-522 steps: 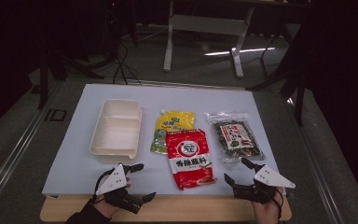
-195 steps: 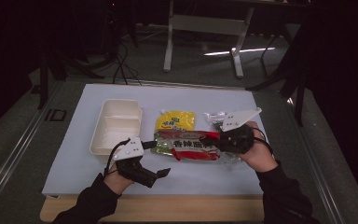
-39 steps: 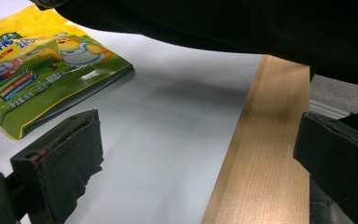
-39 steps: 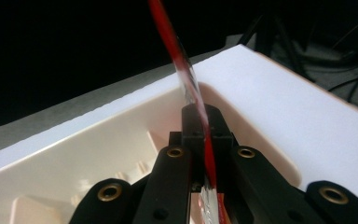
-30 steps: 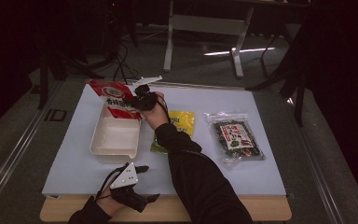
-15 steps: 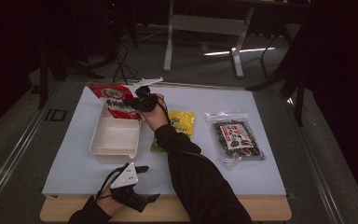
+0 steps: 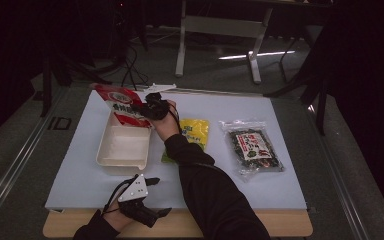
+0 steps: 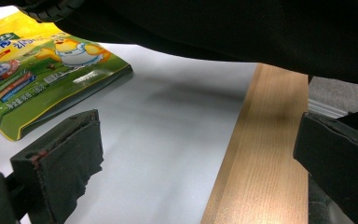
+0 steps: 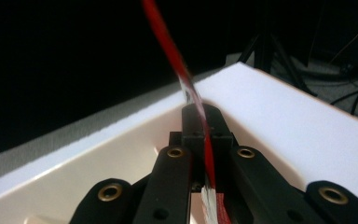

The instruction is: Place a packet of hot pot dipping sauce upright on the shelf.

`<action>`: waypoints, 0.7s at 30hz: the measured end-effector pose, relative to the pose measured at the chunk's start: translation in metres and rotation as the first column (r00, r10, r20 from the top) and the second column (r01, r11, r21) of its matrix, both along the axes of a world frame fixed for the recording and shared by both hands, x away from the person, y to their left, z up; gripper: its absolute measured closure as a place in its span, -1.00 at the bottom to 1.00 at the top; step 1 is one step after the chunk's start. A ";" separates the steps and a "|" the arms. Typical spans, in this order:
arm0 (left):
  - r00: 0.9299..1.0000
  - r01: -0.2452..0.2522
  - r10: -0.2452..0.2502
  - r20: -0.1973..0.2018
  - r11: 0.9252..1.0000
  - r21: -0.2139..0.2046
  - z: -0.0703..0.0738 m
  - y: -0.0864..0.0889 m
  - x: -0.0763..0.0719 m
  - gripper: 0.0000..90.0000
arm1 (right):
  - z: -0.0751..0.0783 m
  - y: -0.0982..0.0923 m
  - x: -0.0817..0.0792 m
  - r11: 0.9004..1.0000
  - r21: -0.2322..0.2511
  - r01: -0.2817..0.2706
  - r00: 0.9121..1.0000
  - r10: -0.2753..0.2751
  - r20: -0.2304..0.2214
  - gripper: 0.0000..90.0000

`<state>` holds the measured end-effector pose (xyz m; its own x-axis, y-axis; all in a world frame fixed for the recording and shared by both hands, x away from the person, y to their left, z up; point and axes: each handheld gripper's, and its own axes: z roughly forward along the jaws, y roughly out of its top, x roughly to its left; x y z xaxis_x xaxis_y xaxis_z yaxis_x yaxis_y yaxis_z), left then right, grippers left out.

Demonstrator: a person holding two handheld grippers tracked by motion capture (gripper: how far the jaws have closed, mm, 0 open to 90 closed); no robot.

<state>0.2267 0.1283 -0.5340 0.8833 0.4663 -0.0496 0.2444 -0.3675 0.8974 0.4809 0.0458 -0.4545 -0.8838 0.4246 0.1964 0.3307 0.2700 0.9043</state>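
Red packet (image 7: 119, 102) pinched in right claw (image 7: 147, 109); above tray (image 7: 122, 150).

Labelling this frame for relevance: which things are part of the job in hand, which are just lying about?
In the job:
- red packet, clamped edge-on in the right gripper, jaws shut on it
- cream tray, directly under the packet

Lying about:
- yellow-green packet, beside the tray
- dark seaweed packet, further right
- left gripper, jaws open, at the table's near edge
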 end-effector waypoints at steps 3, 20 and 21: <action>1.000 0.003 -0.003 -0.001 1.000 0.003 0.000 -0.001 0.000 -0.95 | -0.005 -0.003 0.002 1.000 0.031 0.007 1.000 -0.007 -0.018 1.00; 1.000 0.014 -0.014 -0.002 1.000 0.017 -0.002 -0.004 0.000 -0.95 | 0.001 -0.029 0.000 0.993 -0.115 0.027 0.999 -0.030 -0.026 0.41; 1.000 0.016 -0.016 0.001 1.000 0.020 -0.002 -0.005 0.000 -0.95 | 0.002 -0.033 -0.001 0.992 -0.122 0.030 0.999 -0.034 -0.027 0.41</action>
<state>0.2268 0.1237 -0.5360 0.8906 0.4531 -0.0393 0.2372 -0.3891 0.8901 0.4799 0.0129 -0.4526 -0.8641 0.4746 0.1673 0.3667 0.3661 0.8553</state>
